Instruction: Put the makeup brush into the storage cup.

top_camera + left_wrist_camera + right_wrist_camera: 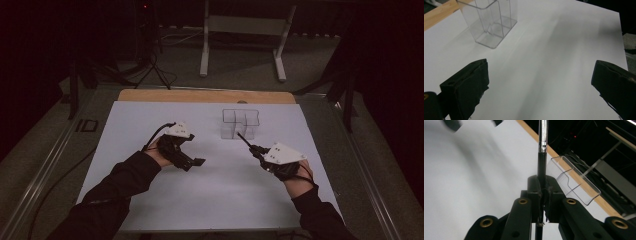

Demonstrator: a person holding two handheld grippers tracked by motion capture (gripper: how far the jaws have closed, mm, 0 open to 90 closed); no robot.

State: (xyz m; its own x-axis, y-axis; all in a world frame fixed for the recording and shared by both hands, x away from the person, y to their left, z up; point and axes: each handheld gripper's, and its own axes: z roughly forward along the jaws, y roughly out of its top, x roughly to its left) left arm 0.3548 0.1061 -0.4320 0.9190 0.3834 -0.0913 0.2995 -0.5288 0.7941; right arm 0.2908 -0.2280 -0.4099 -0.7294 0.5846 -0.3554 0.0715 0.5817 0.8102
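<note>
A clear plastic organizer (240,124) with several compartments stands upright on the white sheet, toward the far middle. My right gripper (255,149) is shut on a slim black stick with a silver metal sleeve (243,139), whose far end points up toward the organizer's front. In the right gripper view the stick (542,165) rises straight from between the closed jaws of that gripper (542,187), with the organizer (574,182) just to its right. My left gripper (194,162) hovers left of centre, open and holding nothing. Its own view shows the gripper (539,72) with jaws wide apart and the organizer (490,22) far left.
A white sheet (150,190) covers the table, and a strip of wooden tabletop (200,96) shows at its far edge. Beyond the table stand a white frame (240,30) and tripod legs (152,70) on the dark floor.
</note>
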